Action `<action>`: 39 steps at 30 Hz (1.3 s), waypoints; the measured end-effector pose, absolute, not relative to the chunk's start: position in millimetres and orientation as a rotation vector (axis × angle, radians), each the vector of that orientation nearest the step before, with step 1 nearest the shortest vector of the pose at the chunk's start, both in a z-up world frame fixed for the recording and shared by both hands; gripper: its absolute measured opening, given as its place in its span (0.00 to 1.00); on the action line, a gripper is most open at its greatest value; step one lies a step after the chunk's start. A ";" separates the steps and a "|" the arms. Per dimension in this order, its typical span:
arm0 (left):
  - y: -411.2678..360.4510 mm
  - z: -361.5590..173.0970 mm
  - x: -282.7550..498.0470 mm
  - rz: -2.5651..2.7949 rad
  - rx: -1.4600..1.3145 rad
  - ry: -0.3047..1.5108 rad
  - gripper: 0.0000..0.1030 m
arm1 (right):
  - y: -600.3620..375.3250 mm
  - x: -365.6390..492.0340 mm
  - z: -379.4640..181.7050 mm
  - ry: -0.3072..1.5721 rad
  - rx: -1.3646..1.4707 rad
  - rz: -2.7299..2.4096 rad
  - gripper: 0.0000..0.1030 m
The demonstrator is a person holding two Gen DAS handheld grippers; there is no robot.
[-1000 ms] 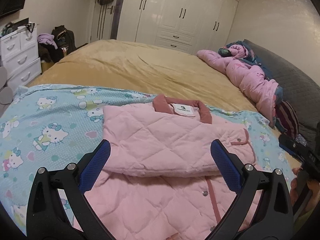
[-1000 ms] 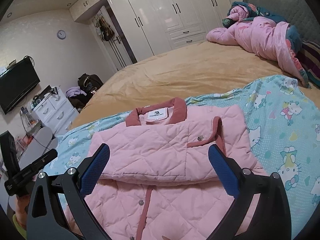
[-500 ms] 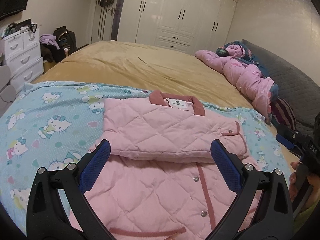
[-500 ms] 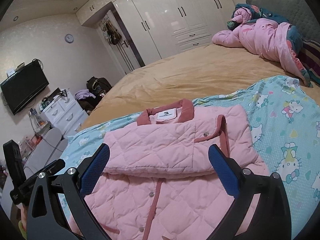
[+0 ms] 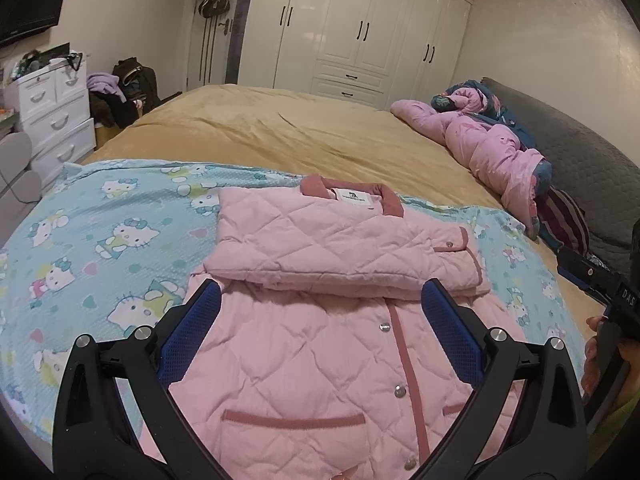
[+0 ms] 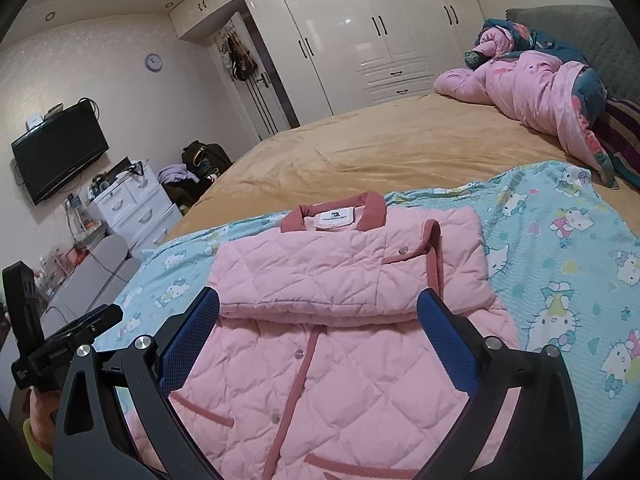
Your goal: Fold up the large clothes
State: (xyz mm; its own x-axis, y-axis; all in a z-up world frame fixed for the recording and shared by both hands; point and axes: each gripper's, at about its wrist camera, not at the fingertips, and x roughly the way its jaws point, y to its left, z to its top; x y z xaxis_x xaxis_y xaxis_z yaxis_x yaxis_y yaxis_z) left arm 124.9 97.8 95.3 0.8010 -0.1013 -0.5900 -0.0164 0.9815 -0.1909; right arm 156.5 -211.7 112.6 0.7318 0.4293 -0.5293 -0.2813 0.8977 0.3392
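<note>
Your left gripper point(image 5: 320, 312) hangs with its jaws spread wide and nothing between them, above the lower half of the pink quilted jacket point(image 5: 320, 360). The jacket lies front-up on the Hello Kitty sheet point(image 5: 100, 248) at the near end of the bed point(image 5: 300, 132), its sleeves folded across the chest into a padded band just below the collar point(image 5: 352, 190).

Expect it to be light, soft and puffy: the quilting will likely spring back, so a fold may need pressing flat. Judge the hem corners the best hold, 1 per gripper, pinching both layers near the pocket trim point(image 5: 292, 422).

Your right gripper point(image 6: 318, 320) is likewise wide apart and empty over the same jacket. No container holding anything is part of this job.
</note>
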 end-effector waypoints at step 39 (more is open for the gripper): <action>86.5 53.2 31.4 0.074 -0.063 0.722 0.91 | -235.0 64.3 71.8 0.776 0.148 0.455 0.96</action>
State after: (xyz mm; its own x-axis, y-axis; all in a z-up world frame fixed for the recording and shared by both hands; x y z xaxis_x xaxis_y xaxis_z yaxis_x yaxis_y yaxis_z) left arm 31.4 86.5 53.2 0.7483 0.0462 -0.6618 -0.0898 0.9954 -0.0320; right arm 64.3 -235.0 71.8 0.6225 0.4483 -0.6415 -0.3411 0.8931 0.2932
